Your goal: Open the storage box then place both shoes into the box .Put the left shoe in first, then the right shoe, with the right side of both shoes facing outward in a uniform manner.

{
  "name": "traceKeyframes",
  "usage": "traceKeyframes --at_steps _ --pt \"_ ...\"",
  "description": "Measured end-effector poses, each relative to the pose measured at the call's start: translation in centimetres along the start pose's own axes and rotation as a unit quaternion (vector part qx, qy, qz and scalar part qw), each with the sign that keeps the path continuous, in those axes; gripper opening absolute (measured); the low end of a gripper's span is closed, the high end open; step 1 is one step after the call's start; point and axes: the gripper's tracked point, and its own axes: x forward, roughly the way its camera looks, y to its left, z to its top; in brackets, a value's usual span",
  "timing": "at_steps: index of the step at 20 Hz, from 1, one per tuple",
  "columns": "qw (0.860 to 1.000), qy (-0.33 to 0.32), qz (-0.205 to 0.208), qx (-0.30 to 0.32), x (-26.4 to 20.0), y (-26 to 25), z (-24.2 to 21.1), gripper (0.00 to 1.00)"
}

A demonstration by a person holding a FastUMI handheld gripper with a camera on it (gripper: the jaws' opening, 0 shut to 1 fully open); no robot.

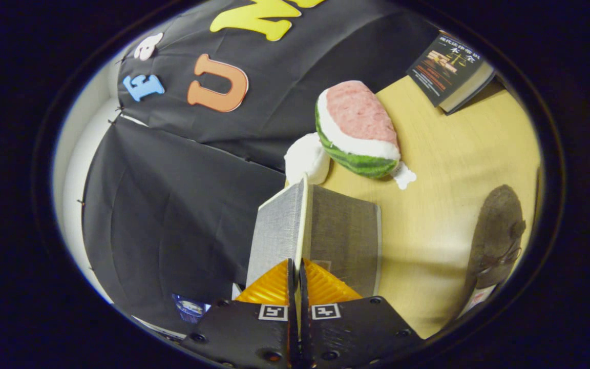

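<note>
The tool (pixel 295 279), pinched tight on the grey storage box lid (pixel 295 225), lifts it open; a dark shoe (pixel 497 236) waits on the table (pixel 448 205), likely next.

Dim booth, soft overhead light — table (pixel 459 169) evenly lit, no glare. Faint shadow under the watermelon plush (pixel 359 128). Strong fisheye bending toward the rim; book (pixel 448 69) at the table's far corner slightly soft — centre sharp.
</note>
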Motion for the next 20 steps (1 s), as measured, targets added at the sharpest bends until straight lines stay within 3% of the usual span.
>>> traceKeyframes --at_steps 5,9,14,20 --pt "0.999 -0.031 0.024 -0.023 -1.5 4.8 1.1 0.03" --pt "0.995 -0.048 0.027 -0.084 -1.4 10.6 0.5 0.06" --pt "0.991 -0.052 0.028 -0.121 2.7 18.4 -1.6 0.07" --pt "0.987 -0.052 -0.005 -0.149 8.0 23.9 -3.3 0.08"
